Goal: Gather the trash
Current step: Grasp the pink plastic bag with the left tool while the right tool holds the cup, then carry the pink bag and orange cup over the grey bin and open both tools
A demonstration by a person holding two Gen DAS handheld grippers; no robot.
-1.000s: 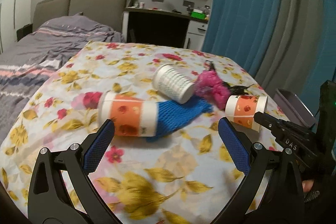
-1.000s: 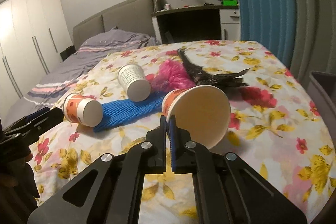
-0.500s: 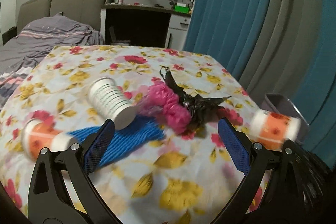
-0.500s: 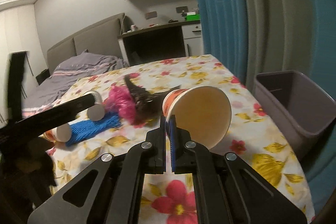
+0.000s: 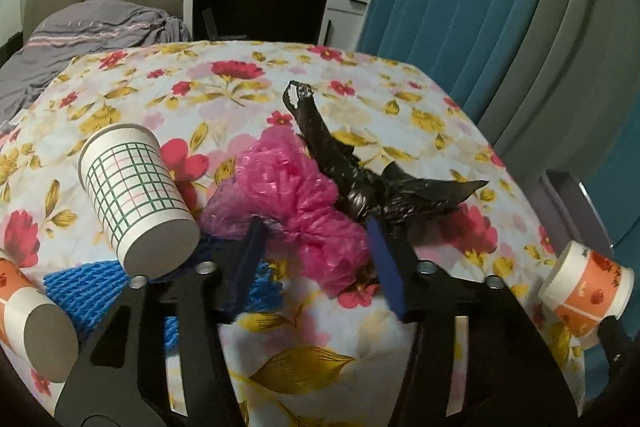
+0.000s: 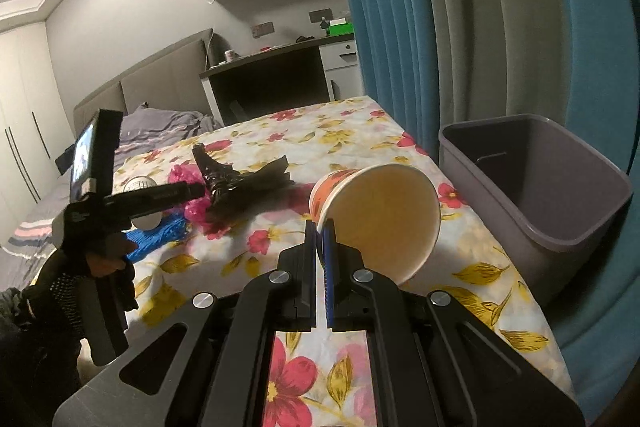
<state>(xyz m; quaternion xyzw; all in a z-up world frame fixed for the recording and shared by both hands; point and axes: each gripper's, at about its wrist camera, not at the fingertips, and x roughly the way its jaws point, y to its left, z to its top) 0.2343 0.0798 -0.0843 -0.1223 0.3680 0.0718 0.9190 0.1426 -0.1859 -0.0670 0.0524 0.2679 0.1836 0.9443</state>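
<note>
floral bed (image 5: 224, 95): cups, crumpled bags, perhaps netting.

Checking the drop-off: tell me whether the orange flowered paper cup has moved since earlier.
Yes. The orange flowered paper cup, pinched by the right gripper, moved right toward the grey plastic bin.

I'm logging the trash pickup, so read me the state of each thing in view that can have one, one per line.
Right gripper: jaws shut on the orange cup's rim.
Orange cup: held tilted, mouth toward the camera, empty.
Left gripper: jaws just closing around the pink bag, pads not clearly pressing.
Pink bag: crumpled.
Black bag: crumpled.
Grid cup: lying on its side.
Grey bin: open, no trash visible inside.
</note>
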